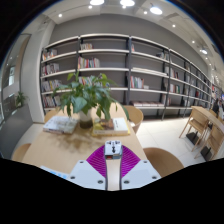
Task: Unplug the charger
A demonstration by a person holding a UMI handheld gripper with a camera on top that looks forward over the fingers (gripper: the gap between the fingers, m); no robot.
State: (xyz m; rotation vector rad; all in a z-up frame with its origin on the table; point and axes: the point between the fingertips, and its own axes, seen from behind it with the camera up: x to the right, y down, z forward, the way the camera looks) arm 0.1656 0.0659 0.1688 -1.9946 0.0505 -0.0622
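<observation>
Gripper view looks down a library room: a long wooden counter (75,148) runs ahead, with a leafy potted plant (88,97) standing on it, open books (60,124) lying to one side of the plant and another flat book or paper (118,125) on the other. Chairs (135,116) stand around the counter, and rows of bookshelves (120,70) line the far wall. The gripper (113,152) sits low in the foreground with its fingers drawn narrow, the magenta pads (100,160) angling toward each other, and a small white block with a dark and reddish mark on it, most likely the charger (114,148), sits right at the fingertips between them. Both fingers seem to press against its sides, though the contact is too small to read with certainty, and no socket or cable can be made out. As a judgement, such a charger would be light, rigid and hard-shelled, with smooth plastic faces that could slip under a weak pinch. The best hold would be across its two flat sides, squarely and close to the body's middle, so a straight pull does not twist the prongs; a cable, if there is one, should not be used as the handle.
</observation>
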